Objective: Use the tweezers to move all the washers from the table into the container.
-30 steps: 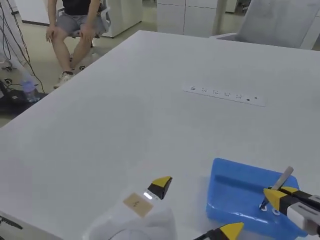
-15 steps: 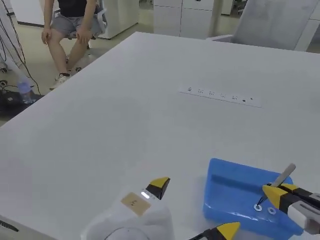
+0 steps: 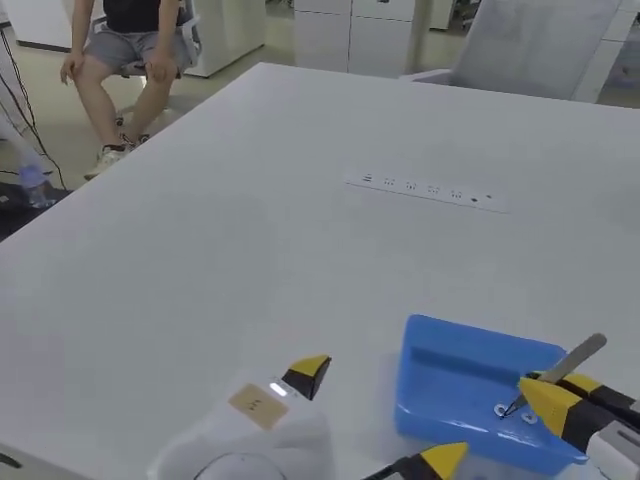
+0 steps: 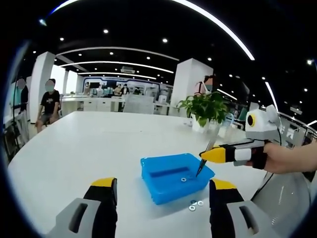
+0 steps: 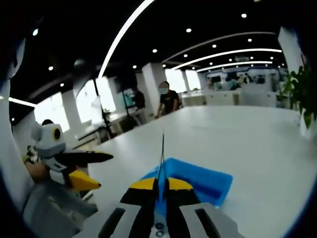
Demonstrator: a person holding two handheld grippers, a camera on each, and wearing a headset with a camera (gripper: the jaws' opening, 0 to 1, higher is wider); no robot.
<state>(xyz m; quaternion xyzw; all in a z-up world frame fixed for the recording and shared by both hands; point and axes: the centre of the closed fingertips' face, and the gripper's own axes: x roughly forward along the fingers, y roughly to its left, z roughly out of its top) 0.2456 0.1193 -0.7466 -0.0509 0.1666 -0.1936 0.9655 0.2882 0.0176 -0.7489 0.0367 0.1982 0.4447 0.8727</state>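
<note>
A seated person is seen far behind the blue container, off to its left, past the white table. The left gripper is held just left of the container, its jaws spread wide with nothing between them. A strip of sockets is set into the table well behind the container. Inside the container, toward its right end, two washers are lying on the floor, and three loose washers are seen on the table just outside its near corner in the left gripper view. The tweezers are slanted down into the container, the tip at one of the washers; whether that washer is pinched cannot be told. The tweezers are clamped between the closed jaws of the right gripper, which is poised over the container's right end.
</note>
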